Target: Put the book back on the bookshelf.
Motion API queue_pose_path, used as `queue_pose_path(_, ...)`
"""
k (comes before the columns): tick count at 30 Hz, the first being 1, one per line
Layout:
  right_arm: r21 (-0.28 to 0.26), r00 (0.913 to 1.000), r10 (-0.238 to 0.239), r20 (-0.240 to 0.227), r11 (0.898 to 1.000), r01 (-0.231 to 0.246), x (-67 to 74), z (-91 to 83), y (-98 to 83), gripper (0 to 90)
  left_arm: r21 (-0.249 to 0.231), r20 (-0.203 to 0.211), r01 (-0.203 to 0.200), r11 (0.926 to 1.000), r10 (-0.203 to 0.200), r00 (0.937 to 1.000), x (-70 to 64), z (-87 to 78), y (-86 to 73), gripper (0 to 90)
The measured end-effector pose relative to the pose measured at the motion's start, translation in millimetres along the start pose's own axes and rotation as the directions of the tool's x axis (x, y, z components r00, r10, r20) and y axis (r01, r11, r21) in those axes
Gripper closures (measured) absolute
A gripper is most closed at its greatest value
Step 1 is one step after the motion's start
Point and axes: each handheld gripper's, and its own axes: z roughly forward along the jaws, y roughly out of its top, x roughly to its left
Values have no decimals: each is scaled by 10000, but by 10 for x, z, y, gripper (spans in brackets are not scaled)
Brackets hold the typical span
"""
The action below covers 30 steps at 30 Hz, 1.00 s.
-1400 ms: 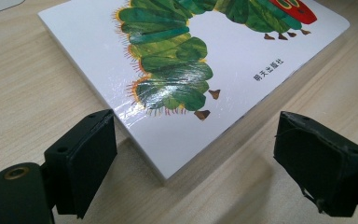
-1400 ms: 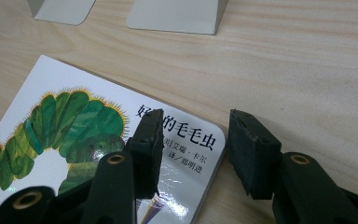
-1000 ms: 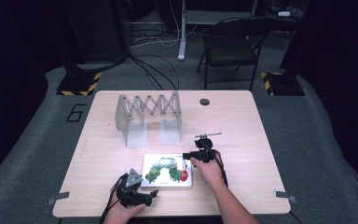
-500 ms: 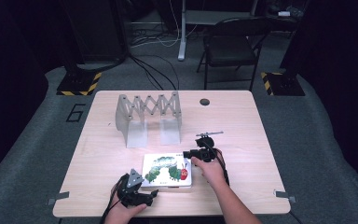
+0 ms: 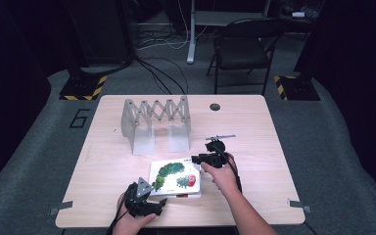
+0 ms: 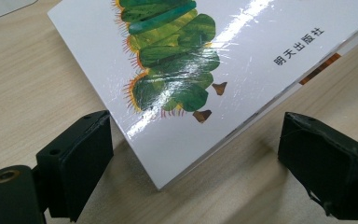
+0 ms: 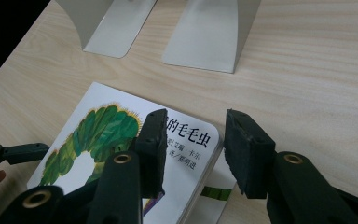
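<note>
Two hand-held grippers work at a caterpillar picture book on a wooden table.

High view: the picture book (image 5: 175,177) lies flat near the table's (image 5: 274,147) near edge, in front of a grey accordion book rack (image 5: 155,120); the left gripper (image 5: 144,200) sits at its near-left corner, the right gripper (image 5: 206,157) at its far-right corner.
Left gripper view: the jaws are spread wide, the book's corner (image 6: 161,179) between them, untouched.
Right gripper view: the jaws have just been closing, one over the cover (image 7: 121,135), one beyond its edge; whether they pinch it I cannot tell.
</note>
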Motion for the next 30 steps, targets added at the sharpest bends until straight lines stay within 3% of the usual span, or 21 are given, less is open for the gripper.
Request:
queue_pose_path(6,-63,9999,-123,-22,9999,123,24,-38,20,597,17,-345,59,10000,-58,9994,-8,36,37,99)
queue_pose_path(16,-96,9997,39,-229,9999,-42,81,-124,46,602,134,-532,194,9997,-186,9984,-12,85,84,66)
queue_pose_path(18,-242,9995,-149,-271,9996,143,75,-127,48,603,95,-506,375,9993,-370,9980,-22,100,90,60)
queue_pose_path(24,-304,9992,-210,-341,9993,200,104,-159,63,607,260,-577,220,9994,-204,9981,-13,113,120,40)
queue_pose_path(25,-267,9993,-185,-334,9995,176,112,-166,65,608,176,-616,341,9993,-330,9976,-24,120,117,39)
queue_pose_path(26,-274,9993,-177,-339,9995,168,120,-171,69,608,281,-624,164,9995,-147,9979,-11,115,122,38)
queue_pose_path(28,-286,9993,-115,-348,9995,105,149,-184,84,610,246,-603,257,9994,-242,9979,-13,123,130,36)
queue_pose_path(30,-414,9988,-329,-363,9987,314,152,-187,95,610,468,-516,54,9989,-30,9987,2,111,142,34)
